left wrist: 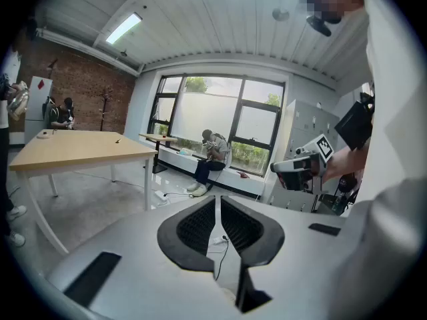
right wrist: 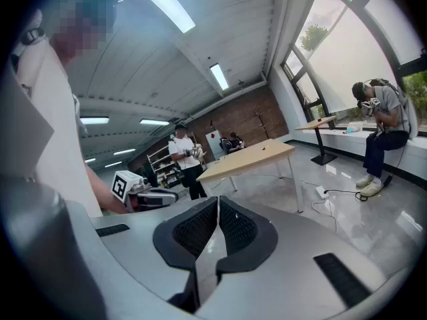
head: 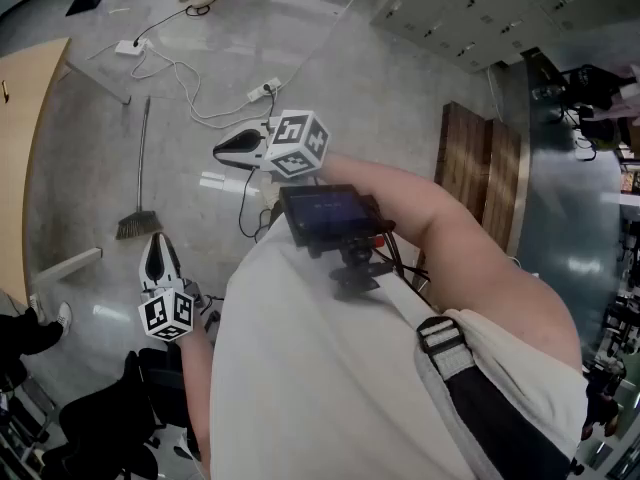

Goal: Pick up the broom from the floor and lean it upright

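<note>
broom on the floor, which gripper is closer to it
Left. The left gripper hovers right by the bristle end of the broom; the right gripper is farther off, beside the handle.

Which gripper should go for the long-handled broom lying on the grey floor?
Left, probably. The left gripper sits just beside the bristle end of the long-handled broom, pointing along it. The right gripper is further off, across from the handle. Both are shut and empty.

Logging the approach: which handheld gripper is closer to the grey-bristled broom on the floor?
The left gripper, at the head view's lower left: its tips appear just beside the bristles of the long-handled grey broom; the right gripper sits farther off.
</note>
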`<state>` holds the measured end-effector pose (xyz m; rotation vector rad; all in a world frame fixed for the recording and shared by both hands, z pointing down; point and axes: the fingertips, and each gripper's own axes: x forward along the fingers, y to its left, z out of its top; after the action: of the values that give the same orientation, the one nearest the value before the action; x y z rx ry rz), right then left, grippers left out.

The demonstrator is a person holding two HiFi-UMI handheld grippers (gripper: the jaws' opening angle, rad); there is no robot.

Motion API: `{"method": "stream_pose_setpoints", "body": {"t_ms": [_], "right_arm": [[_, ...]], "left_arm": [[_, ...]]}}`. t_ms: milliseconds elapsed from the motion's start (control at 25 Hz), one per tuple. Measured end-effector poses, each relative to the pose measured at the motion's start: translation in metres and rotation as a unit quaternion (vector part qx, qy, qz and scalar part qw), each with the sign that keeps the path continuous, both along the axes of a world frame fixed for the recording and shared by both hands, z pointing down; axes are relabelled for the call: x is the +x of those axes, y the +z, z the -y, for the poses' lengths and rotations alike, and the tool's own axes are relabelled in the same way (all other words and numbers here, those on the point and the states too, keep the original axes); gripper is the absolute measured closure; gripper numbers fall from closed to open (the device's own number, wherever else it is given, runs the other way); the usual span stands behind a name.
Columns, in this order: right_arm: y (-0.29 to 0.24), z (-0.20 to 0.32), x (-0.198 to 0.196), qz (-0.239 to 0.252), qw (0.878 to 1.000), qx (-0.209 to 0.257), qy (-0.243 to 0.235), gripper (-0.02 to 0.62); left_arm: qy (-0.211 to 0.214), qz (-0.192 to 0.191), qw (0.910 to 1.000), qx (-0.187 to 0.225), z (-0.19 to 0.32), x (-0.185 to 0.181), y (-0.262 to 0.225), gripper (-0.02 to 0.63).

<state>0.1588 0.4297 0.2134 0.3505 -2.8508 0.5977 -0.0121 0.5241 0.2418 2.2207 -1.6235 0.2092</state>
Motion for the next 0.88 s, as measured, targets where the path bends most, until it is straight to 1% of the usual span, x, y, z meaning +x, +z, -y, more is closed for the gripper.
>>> {"method": "stream_pose_setpoints", "body": {"t_ms": [80, 160, 240, 320, 440, 600, 720, 880], "right_arm": [[0.001, 0.001, 0.007, -0.005, 1.000, -0.004, 0.001, 0.575], [0.004, 0.012, 0.030, -0.010, 1.000, -0.012, 0.007, 0.575], [0.008, 0.040, 0.054, -0.007, 1.000, -0.019, 0.006, 0.575], [0.012, 0.071, 0.060, 0.003, 1.000, -0.022, -0.004, 0.575], [0.019, 0.100, 0.061, 0.009, 1.000, -0.025, -0.009, 0.575], [0.025, 0.124, 0.054, 0.010, 0.999, -0.030, -0.019, 0.575], [0.027, 0.138, 0.051, 0.010, 0.999, -0.035, -0.025, 0.575], [0.036, 0.152, 0.045, 0.008, 0.999, -0.037, -0.023, 0.575]], "left_arm": [[0.005, -0.005, 1.0000, 0.000, 0.005, 0.009, -0.001, 0.574], [0.015, -0.009, 0.9998, -0.003, 0.022, 0.034, -0.002, 0.574], [0.015, -0.003, 0.9998, -0.007, 0.051, 0.059, -0.007, 0.574], [0.006, 0.010, 0.9999, -0.008, 0.079, 0.067, -0.014, 0.574], [-0.001, 0.023, 0.9997, -0.003, 0.105, 0.067, -0.018, 0.574], [-0.021, 0.031, 0.9993, -0.002, 0.128, 0.051, -0.021, 0.574], [-0.032, 0.035, 0.9988, -0.011, 0.140, 0.043, -0.019, 0.574], [-0.034, 0.035, 0.9987, -0.013, 0.151, 0.032, -0.010, 0.574]]}}
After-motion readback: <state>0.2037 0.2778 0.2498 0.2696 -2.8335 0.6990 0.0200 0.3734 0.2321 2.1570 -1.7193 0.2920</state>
